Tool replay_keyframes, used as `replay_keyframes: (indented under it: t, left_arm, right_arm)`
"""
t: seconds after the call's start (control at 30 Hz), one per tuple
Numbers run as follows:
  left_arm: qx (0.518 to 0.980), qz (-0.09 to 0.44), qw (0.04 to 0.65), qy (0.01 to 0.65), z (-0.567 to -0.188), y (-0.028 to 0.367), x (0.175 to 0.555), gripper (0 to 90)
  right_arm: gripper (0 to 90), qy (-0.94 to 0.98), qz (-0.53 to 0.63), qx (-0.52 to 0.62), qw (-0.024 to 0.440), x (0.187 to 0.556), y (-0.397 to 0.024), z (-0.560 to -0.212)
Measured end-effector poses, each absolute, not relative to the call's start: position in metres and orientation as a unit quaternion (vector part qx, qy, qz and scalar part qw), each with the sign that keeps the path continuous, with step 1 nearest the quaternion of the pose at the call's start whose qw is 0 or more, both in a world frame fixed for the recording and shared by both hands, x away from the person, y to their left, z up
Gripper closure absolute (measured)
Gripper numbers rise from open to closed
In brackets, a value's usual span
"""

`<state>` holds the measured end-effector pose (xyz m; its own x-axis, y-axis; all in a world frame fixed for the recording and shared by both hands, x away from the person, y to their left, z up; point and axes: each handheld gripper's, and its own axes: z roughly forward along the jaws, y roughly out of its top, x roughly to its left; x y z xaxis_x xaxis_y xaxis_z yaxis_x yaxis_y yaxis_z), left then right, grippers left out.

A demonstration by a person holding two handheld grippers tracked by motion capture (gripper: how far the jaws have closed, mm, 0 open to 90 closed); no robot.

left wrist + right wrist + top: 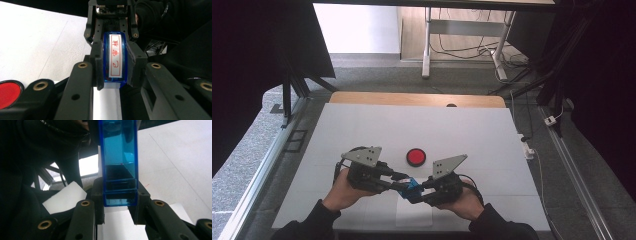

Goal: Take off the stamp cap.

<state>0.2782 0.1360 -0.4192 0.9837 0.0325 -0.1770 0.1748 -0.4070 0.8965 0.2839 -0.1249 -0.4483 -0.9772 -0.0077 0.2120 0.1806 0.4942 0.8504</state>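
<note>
**Two grippers clamp one blue stamp over white table**

Black-sleeved forearms enter the high view at 6 o'clock, each hand working a black two-jaw tool. Both tools meet on a translucent blue plastic rectangular stamp, held above a small white paper sheet on the white tabletop. Left gripper is clenched on the stamp from 9 o'clock; its own view shows the pads pressing the blue sides, red characters on the stamp's white face. Right gripper grasps the same stamp from 3 o'clock. At 12 o'clock from the stamp, near it, lies a round red ink pad.
</note>
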Motion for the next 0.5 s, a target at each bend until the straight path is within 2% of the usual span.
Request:
replay_keyframes:
  t: [0.1,0.5]
  left_arm:
    - [0.834,-0.076,0.542,0.062,-0.4200,0.1360,0.2790,70.6]
    - [0.850,-0.010,0.523,0.059,-0.4148,0.1327,0.2713,70.8]
  right_arm:
    - [69.5,-0.862,-0.498,-0.041,0.088,0.2821,-0.1248,-0.4471]
    - [69.5,-0.853,-0.494,-0.108,0.127,0.2902,-0.1252,-0.4535]
